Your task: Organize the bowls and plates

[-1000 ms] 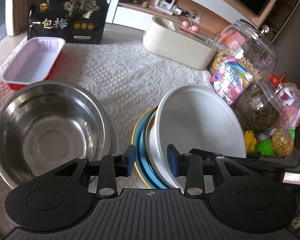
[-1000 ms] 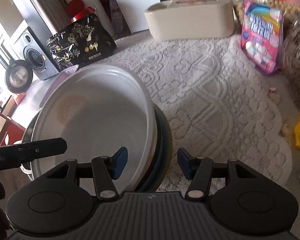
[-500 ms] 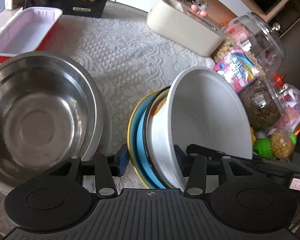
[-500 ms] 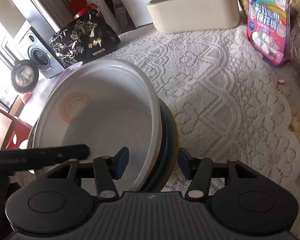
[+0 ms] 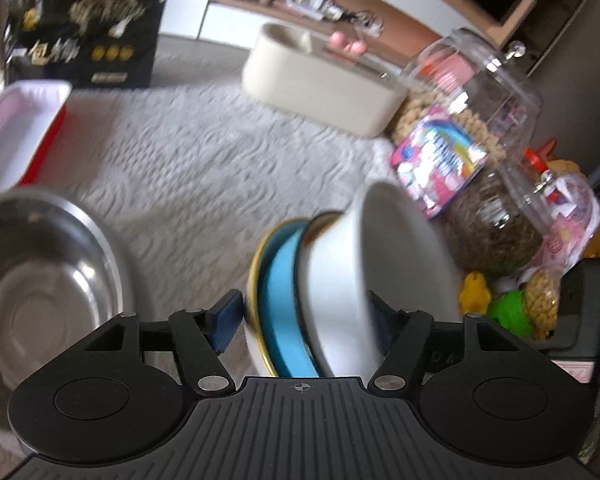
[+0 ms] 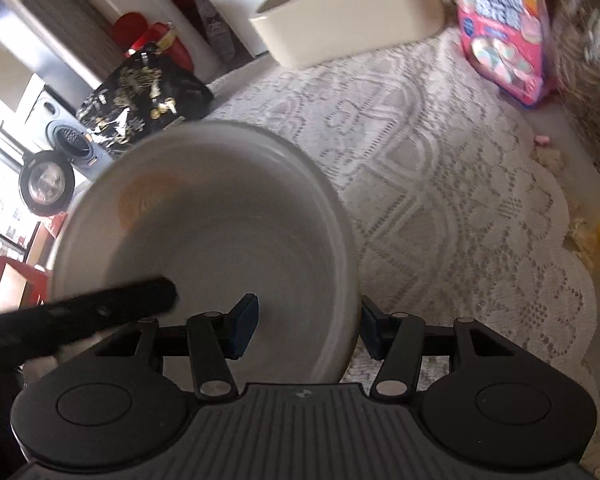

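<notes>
Left wrist view: your left gripper (image 5: 304, 316) is opening around the tilted stack; your right gripper (image 6: 306, 326) straddles the white bowl (image 6: 204, 248) rim, grip unclear.

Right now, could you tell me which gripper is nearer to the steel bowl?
Left. The left gripper, jaws opening around the tilted stack of dishes, sits right beside the steel bowl. The right gripper straddles the white bowl's rim, on the stack's far side.
</notes>
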A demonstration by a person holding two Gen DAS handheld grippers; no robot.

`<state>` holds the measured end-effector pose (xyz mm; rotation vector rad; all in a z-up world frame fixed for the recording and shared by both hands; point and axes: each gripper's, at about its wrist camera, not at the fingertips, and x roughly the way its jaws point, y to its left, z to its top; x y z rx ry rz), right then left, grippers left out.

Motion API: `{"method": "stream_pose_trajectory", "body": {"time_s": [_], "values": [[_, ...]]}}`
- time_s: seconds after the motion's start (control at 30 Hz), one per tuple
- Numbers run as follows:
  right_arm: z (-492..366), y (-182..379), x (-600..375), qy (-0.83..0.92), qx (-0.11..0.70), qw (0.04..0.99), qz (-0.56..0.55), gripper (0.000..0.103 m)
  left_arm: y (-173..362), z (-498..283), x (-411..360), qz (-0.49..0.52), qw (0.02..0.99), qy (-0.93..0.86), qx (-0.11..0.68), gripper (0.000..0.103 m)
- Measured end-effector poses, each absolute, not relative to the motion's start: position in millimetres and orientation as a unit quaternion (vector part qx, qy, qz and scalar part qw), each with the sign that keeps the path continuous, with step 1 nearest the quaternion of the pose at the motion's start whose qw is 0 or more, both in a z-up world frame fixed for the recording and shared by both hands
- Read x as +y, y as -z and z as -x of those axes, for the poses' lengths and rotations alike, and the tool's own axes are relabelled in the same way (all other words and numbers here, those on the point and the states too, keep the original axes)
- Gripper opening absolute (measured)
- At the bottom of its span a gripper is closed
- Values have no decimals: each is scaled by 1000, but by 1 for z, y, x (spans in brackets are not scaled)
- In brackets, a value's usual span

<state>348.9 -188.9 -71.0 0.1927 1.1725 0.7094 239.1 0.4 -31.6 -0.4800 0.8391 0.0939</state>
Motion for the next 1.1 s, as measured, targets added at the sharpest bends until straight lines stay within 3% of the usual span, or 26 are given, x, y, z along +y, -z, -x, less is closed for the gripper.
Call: {"method": "stream_pose_trajectory", "body": {"time_s": [0.27, 0.47, 1.1], "values": [[-356, 76, -197, -322, 547, 766, -106, 55, 29, -263, -17, 155, 889, -32, 429, 68], [-356, 77, -191, -335, 551, 757, -105, 55, 45, -268, -4, 175, 866, -45, 466, 74], [-353, 76, -168, -346, 563, 746, -85, 55, 65, -249, 25, 235, 848, -37, 474, 72]]}}
